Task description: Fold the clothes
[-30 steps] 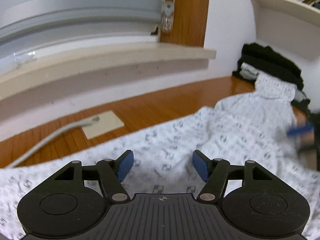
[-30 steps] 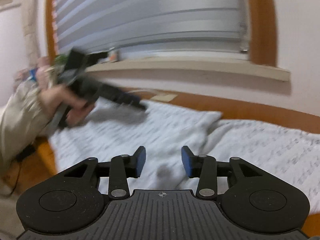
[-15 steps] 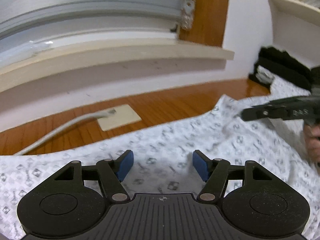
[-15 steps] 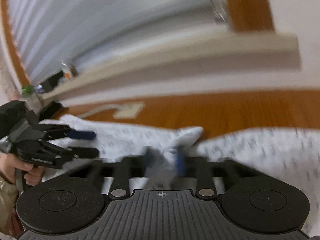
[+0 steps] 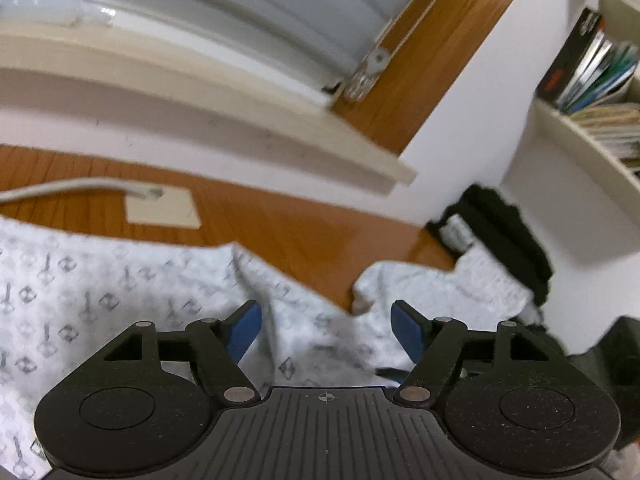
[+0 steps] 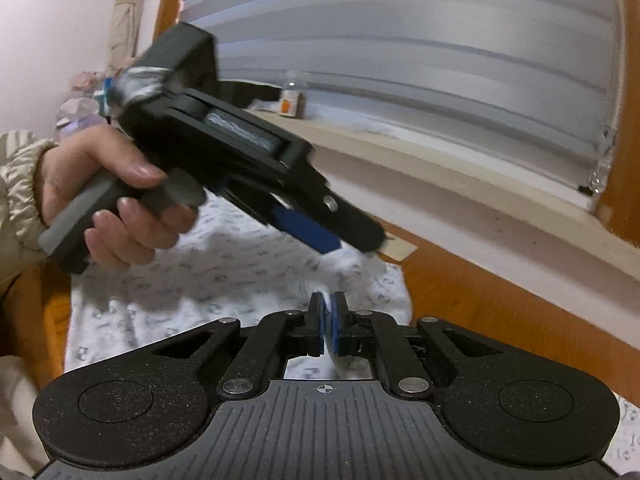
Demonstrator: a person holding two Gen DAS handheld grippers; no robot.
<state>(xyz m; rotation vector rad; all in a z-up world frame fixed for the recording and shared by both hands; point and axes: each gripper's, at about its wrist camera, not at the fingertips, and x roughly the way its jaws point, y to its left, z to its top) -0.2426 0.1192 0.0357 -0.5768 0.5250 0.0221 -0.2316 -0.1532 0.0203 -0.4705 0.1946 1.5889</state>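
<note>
Right gripper [image 6: 328, 322], bottom centre of its view, jaws nearly together, pinching a fold of the white patterned garment [image 6: 224, 280]; they just closed on it. Garment lies spread on the wooden floor [image 5: 304, 236], filling the lower half of the left wrist view. Left gripper [image 5: 326, 330] jaws wide, nothing pinched, cloth underneath. Left hand [image 6: 108, 196] grips its handle at left. Black clothes pile [image 5: 504, 228] at right, by the wall.

Legible text: none that I can read. Red lettering on a black book spine [image 5: 570, 58] on my shelf [image 5: 580, 136], too blurred. Grey printed motifs across the garment [image 5: 100, 300], resembling figures; not readable as numbers.
</note>
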